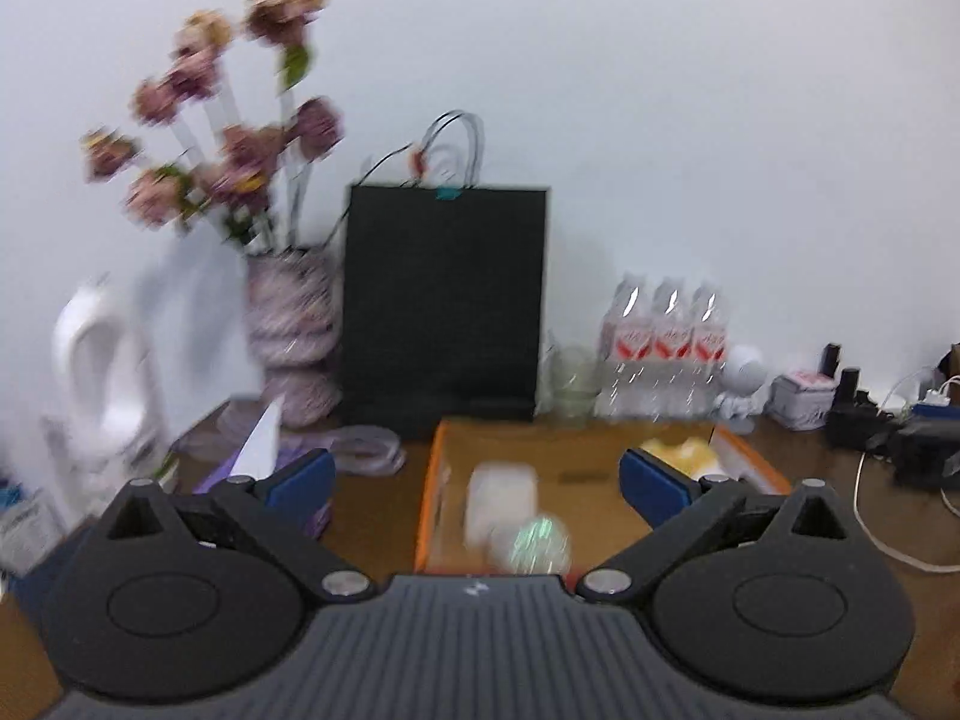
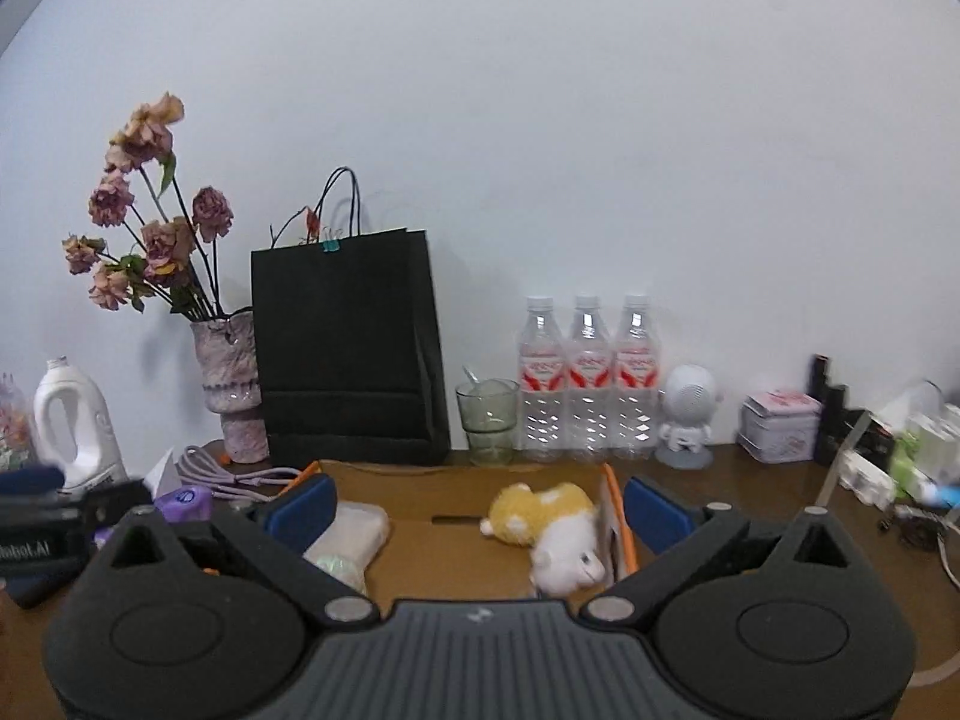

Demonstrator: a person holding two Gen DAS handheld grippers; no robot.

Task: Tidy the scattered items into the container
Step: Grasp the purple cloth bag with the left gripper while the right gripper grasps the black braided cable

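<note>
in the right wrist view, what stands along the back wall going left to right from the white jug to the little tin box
white jug → vase of dried flowers → black paper bag → green glass cup → three clear water bottles → white round-headed figurine → tin box

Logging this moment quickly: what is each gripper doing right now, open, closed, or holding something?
Left gripper: open wide, holding nothing.
Right gripper: open wide, holding nothing.
</note>
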